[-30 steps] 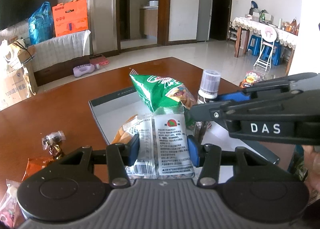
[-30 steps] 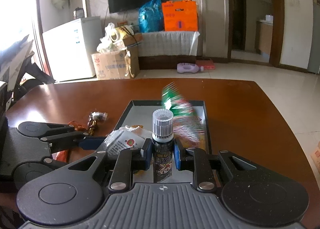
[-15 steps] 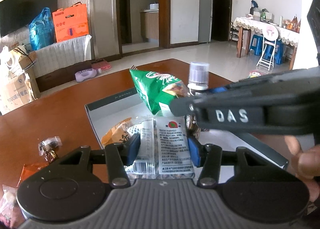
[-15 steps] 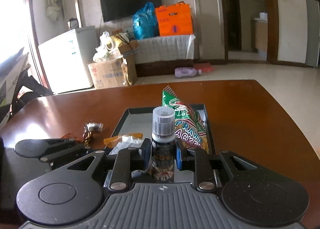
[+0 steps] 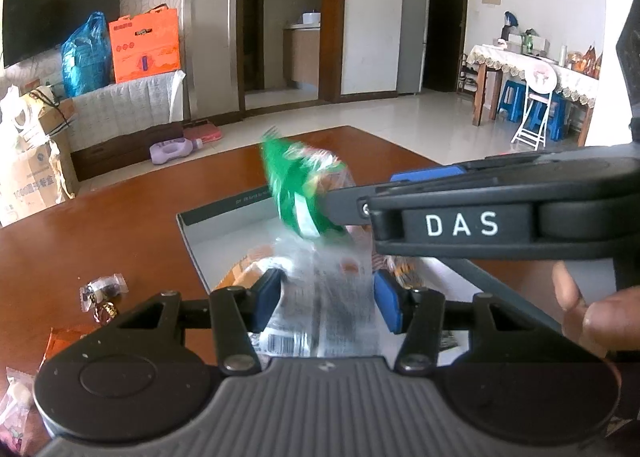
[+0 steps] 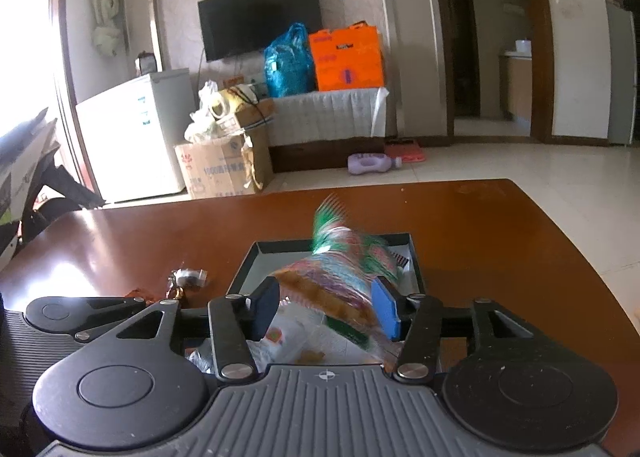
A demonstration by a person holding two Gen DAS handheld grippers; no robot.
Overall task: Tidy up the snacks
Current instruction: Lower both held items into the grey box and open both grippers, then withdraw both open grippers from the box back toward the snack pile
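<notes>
A dark shallow tray (image 5: 224, 205) (image 6: 276, 247) sits on the brown table. My left gripper (image 5: 326, 299) is shut on a clear white snack packet (image 5: 332, 297) held over the tray. A green prawn-cracker bag (image 5: 298, 193) (image 6: 348, 261) is blurred, tipping in the tray. My right gripper (image 6: 326, 309) is open, its jaws wide apart around the blurred bag without clamping it. The small bottle it held does not show clearly. An orange snack (image 5: 240, 271) lies in the tray under the packet.
Small wrapped candies (image 5: 102, 291) (image 6: 188, 277) and an orange wrapper (image 5: 66, 339) lie on the table left of the tray. My right gripper's body (image 5: 500, 217) crosses the left wrist view. Table edges lie beyond the tray.
My right gripper opened and let go of the small bottle, which dropped out of sight. The green bag began toppling and is blurred. My left gripper kept its hold on the packet.
</notes>
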